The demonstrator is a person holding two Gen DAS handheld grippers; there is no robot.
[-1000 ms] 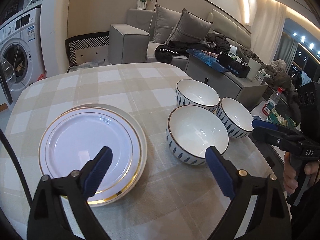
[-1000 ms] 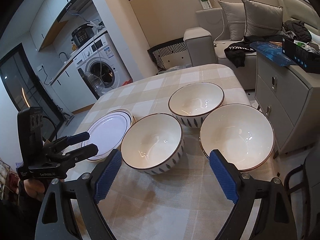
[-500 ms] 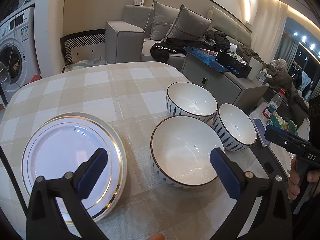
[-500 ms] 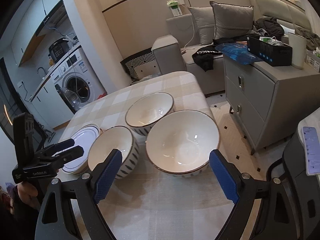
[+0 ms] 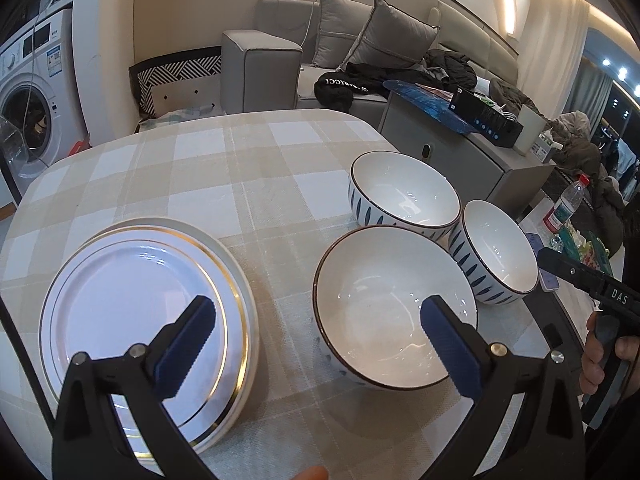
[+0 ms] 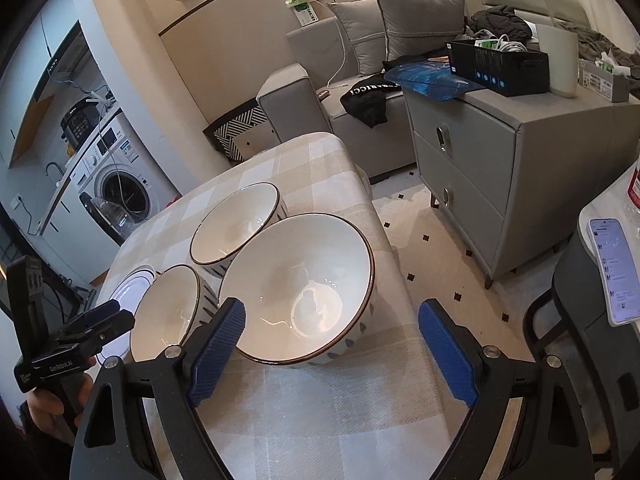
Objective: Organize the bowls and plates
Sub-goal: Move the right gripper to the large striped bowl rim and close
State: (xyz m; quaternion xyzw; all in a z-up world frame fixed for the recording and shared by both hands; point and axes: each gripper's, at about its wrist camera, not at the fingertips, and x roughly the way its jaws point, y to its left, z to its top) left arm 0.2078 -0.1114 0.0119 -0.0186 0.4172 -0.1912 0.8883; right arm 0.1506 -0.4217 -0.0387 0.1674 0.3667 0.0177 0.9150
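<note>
Left tongs (image 5: 316, 330) jaws wide apart, nothing gripped, right tongs (image 6: 332, 340) likewise, stacked plates (image 5: 136, 300) at worktop (image 5: 224, 176) nine o'clock, three bowls (image 5: 394, 304) clustered touching at three o'clock.

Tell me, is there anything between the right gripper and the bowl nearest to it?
Nothing visible is in the way. The right gripper has its jaws wide apart and empty, and only bare tablecloth lies before the nearest bowl. The other two bowls sit beyond it.

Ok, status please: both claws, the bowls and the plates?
Left claw open, empty. Right claw open, empty. Three bowls unstacked, plates stacked beside them. Nothing in the way.
</note>
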